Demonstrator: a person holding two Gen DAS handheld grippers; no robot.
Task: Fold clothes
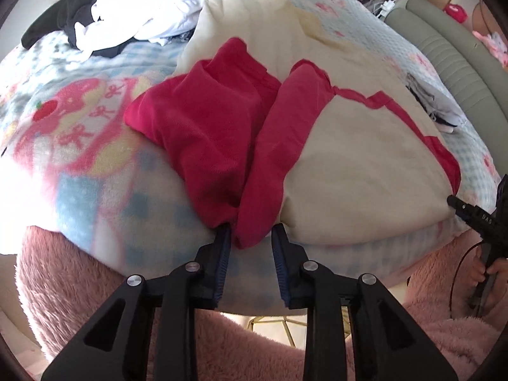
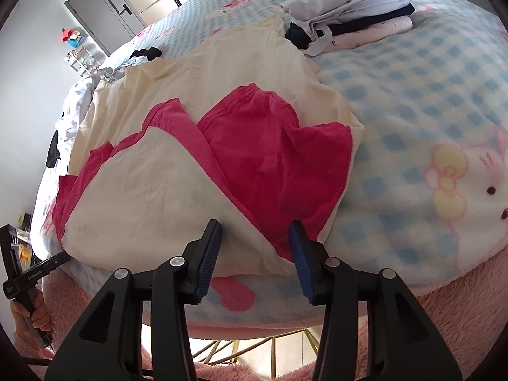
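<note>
A cream and red garment [image 1: 365, 146] lies spread on the bed, its two red sleeves [image 1: 216, 120] folded in over it. My left gripper [image 1: 250, 233] is at the near edge with its fingers apart. The bunched end of one red sleeve [image 1: 254, 216] sits between the fingers, and I see no squeeze on it. In the right wrist view the same garment [image 2: 152, 171] reaches the bed edge. My right gripper [image 2: 255, 235] stands wide open over its near hem, where the red part [image 2: 279, 165] meets the cream. Each view shows the other gripper at a side edge: right gripper [image 1: 457, 204], left gripper [image 2: 65, 257].
The bed has a blue-checked cartoon blanket [image 2: 428, 120] and a pink fluffy cover [image 1: 79, 263] over its edge. White and black clothes [image 1: 133, 9] are heaped at the back left. A folded stack [image 2: 355, 6] lies at the far right, and a grey padded headboard [image 1: 451, 50] curves along the right.
</note>
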